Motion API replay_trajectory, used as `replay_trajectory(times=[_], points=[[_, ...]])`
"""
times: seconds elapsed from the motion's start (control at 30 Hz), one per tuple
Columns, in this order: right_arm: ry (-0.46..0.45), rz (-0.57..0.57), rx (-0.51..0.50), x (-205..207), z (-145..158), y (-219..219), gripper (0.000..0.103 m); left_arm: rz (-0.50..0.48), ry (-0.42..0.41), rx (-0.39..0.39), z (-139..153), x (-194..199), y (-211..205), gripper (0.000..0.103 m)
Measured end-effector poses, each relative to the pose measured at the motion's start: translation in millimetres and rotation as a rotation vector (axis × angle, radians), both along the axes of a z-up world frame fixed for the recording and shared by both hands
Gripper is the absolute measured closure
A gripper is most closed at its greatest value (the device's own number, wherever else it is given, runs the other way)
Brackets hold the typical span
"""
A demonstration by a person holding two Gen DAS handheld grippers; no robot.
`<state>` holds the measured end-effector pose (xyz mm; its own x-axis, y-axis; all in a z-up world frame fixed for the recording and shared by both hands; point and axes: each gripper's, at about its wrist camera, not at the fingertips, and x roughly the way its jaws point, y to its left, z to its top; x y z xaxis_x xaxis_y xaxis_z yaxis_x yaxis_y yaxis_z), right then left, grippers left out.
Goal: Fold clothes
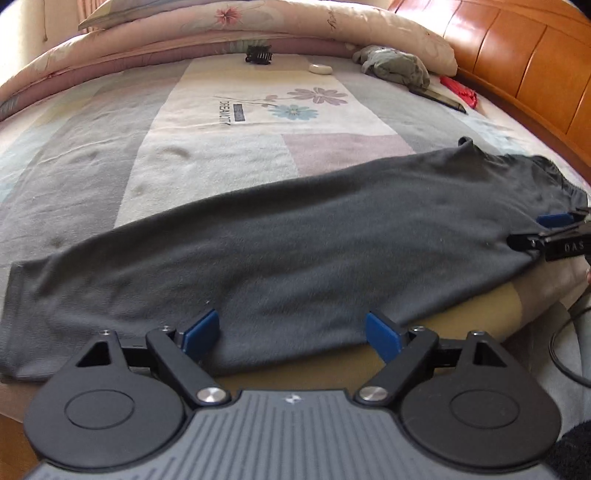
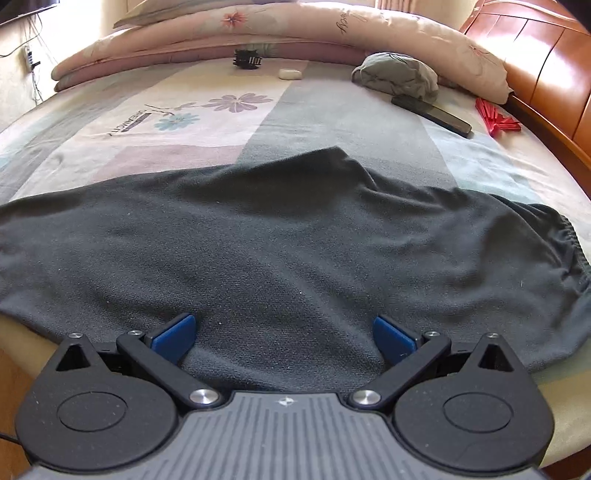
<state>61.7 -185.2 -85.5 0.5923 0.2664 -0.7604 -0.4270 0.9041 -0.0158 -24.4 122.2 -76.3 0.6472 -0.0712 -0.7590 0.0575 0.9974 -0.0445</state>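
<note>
Your left gripper [image 1: 291, 334] and right gripper [image 2: 284, 338], fingers spread, straddle the near edge of the trousers [image 1: 280, 251], ready to pinch it.

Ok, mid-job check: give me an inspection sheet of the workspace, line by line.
Surface: patchwork bedspread, floral print.
Job's things: dark grey pants laid flat across the near bed edge, elastic waistband on the right.
Clutter: black hair claw, white case, crumpled grey garment, black comb, red item.
Grippers: left tool open, right tool open, both over the pants' near edge.
Cables: black cable.
Surroundings: folded quilt, wooden headboard.
</note>
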Motion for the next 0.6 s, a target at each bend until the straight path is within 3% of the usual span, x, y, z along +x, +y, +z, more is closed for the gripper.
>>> replay_trajectory(times=[0.2, 0.33, 0.5, 0.6], points=[[0.007, -0.009, -0.006, -0.2, 0.1, 0.3, 0.000, -0.067, -0.071, -0.020, 15.6, 16.7, -23.0, 0.017], [0.005, -0.009, -0.004, -0.5, -0.2, -0.5, 0.000, -0.160, -0.107, 0.014, 12.1, 27.1, -57.7, 0.017], [-0.022, -0.015, 0.011, -6.2, -0.6, -2.6, 0.000, -0.164, -0.035, 0.012, -10.9, 18.7, -62.9, 0.016], [-0.020, -0.028, 0.013, -8.7, 3.6, -1.3, 0.000, -0.182, -0.029, 0.026, -10.3, 3.7, -57.2, 0.014]])
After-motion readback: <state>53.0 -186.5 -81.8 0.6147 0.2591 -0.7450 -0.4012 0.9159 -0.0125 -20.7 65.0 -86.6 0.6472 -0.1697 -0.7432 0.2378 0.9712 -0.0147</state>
